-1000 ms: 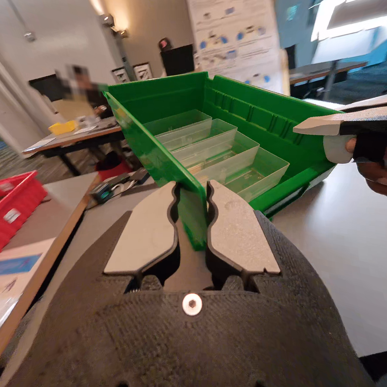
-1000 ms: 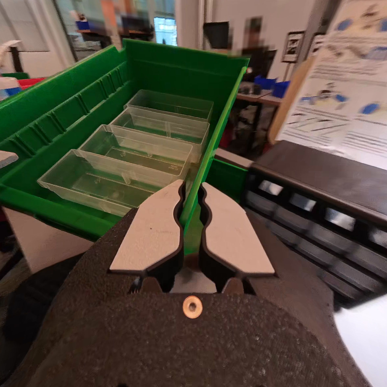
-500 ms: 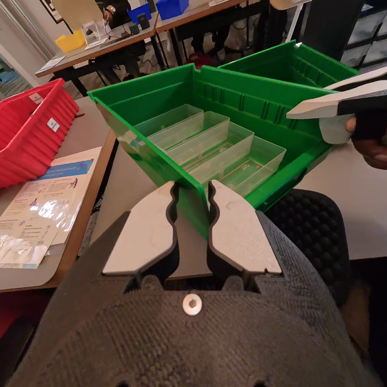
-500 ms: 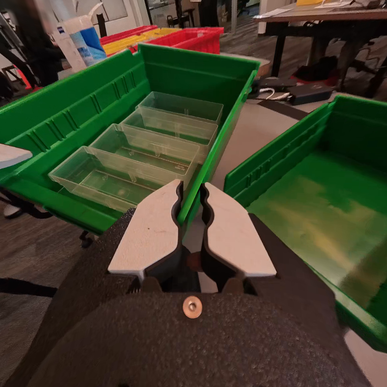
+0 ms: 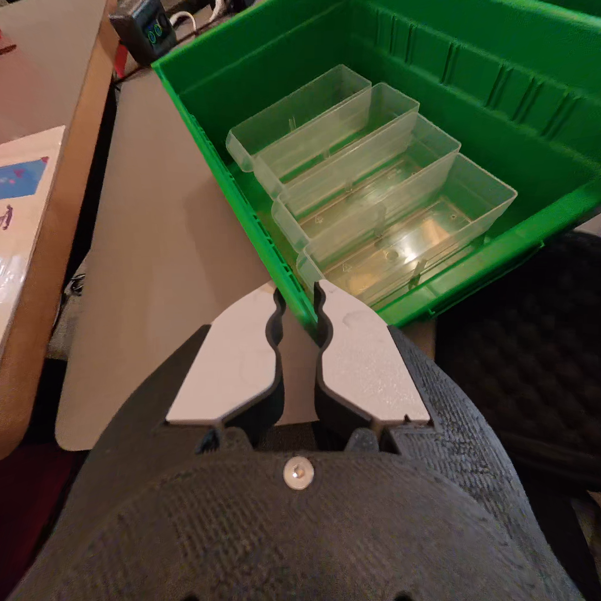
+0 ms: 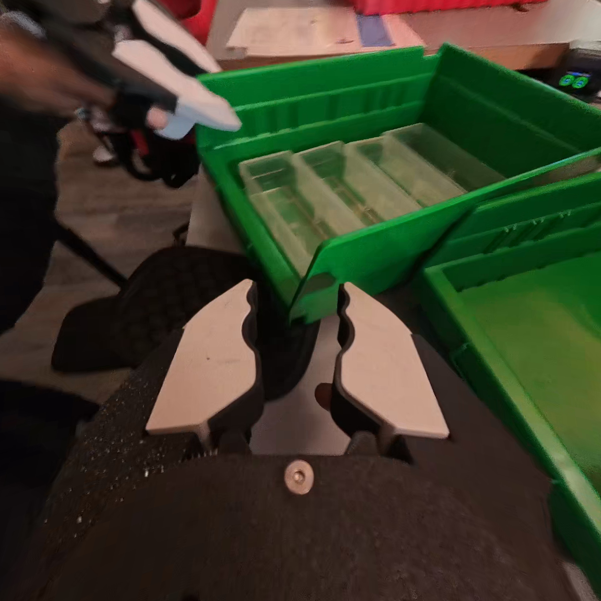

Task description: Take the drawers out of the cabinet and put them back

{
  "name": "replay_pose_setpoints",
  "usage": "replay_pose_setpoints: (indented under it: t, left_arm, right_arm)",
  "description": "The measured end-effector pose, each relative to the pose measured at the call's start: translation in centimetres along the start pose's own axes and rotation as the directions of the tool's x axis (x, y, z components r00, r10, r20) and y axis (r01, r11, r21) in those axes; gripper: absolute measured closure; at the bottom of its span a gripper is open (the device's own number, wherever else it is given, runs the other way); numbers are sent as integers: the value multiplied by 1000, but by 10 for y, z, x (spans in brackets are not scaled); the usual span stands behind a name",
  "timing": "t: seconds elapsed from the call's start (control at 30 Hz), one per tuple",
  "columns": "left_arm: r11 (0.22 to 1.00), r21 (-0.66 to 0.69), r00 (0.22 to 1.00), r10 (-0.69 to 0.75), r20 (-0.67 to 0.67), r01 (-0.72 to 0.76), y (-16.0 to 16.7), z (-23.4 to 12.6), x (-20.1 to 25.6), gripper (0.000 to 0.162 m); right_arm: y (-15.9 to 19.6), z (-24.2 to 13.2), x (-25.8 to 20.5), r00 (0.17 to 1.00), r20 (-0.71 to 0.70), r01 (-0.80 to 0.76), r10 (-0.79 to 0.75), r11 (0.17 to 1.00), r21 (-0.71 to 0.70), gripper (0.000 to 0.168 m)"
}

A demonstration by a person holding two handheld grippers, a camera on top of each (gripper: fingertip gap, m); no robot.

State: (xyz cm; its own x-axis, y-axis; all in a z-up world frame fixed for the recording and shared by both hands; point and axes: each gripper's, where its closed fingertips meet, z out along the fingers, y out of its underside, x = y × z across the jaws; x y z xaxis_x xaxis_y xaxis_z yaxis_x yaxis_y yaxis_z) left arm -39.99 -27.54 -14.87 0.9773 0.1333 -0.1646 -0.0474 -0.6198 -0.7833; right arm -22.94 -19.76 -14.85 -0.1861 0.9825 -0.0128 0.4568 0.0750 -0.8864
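Two green bins on grey table [image 5: 169, 247]: big green bin [image 5: 487, 107] holds the clear drawers, second green bin [image 6: 527, 341] sits just beside it on the right, nothing visible inside. Black chair seat [image 5: 520, 357] below table edge, under the big bin's near corner. Four clear plastic drawers [image 5: 367, 192] lie side by side on the big bin's floor, all look empty. Left gripper [image 5: 297, 294] has jaws narrowed around the bin's near-left wall; wall sits in the gap, but real contact is hard to tell. Right gripper [image 6: 296, 287] has jaws spread wide, holding nothing, bin's near-right corner just ahead between the tips, not touching. Right view is blurry.
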Motion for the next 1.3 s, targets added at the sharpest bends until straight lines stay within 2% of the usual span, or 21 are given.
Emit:
replay_pose_setpoints:
  t: [0.07, 0.1, 0.17, 0.2, 0.23, 0.3, 0.4, 0.43, 0.5, 0.63, 0.73, 0.9, 1.03, 1.1, 1.23, 1.3]
  left_arm:
    - [1000, 22, 1000, -13, -8, 14, -3, 2, 0, 145]
    - [999, 36, 1000, -7, 4, 7, -5, 1, -2, 136]
    - [996, 87, 993, 15, 114, -25, -17, -5, -15, 118]
    - [991, 113, 985, 53, 163, -72, -26, -12, -17, 109]
    - [978, 147, 979, 120, 162, -145, -37, -20, -8, 107]
    - [935, 203, 956, 287, 52, -292, -56, -28, 34, 103]
    - [863, 118, 851, 504, -149, -491, -45, -11, 93, 97]
    - [838, 71, 819, 544, -183, -541, -37, 0, 101, 95]
    - [799, -13, 773, 576, -265, -601, -18, 20, 114, 91]
    - [700, -89, 685, 652, -325, -709, 7, 45, 121, 96]
    - [657, -62, 642, 704, -304, -751, 0, 45, 120, 110]
    - [587, -69, 578, 758, -304, -806, 0, 47, 119, 117]
    - [564, -67, 556, 777, -295, -823, -1, 51, 120, 125]
    - [561, -60, 552, 781, -294, -826, 0, 53, 123, 131]
    - [564, -54, 556, 785, -275, -824, -3, 57, 126, 131]
    - [559, -53, 551, 790, -270, -828, -5, 59, 127, 131]
  right_arm:
    - [4, -18, 12, 997, -12, 77, -77, 997, -25, 121]
    - [6, -26, 25, 993, -40, 110, -112, 992, -57, 120]
    - [16, -37, 56, 971, -106, 194, -215, 964, -180, 114]
    - [23, -41, 73, 944, -137, 257, -299, 931, -260, 111]
    - [31, -42, 89, 911, -147, 318, -384, 884, -342, 108]
    - [50, -38, 110, 861, -94, 396, -500, 775, -492, 101]
    - [77, -24, 132, 786, 28, 484, -618, 586, -650, 99]
    - [85, -20, 134, 768, 69, 506, -637, 536, -676, 114]
    - [84, -19, 141, 719, 71, 539, -691, 490, -685, 136]
    - [89, -43, 104, 782, 144, 552, -607, 566, -613, 139]
    - [92, -80, 65, 783, 226, 589, -579, 575, -568, 140]
    - [116, -158, 11, 749, 383, 659, -542, 546, -517, 141]
    - [151, -231, -6, 766, 458, 642, -451, 490, -590, 140]
    - [166, -265, -16, 806, 468, 592, -362, 479, -648, 140]
    - [172, -312, -39, 881, 409, 471, -236, 501, -726, 140]
    - [163, -324, -50, 921, 333, 386, -200, 568, -726, 141]
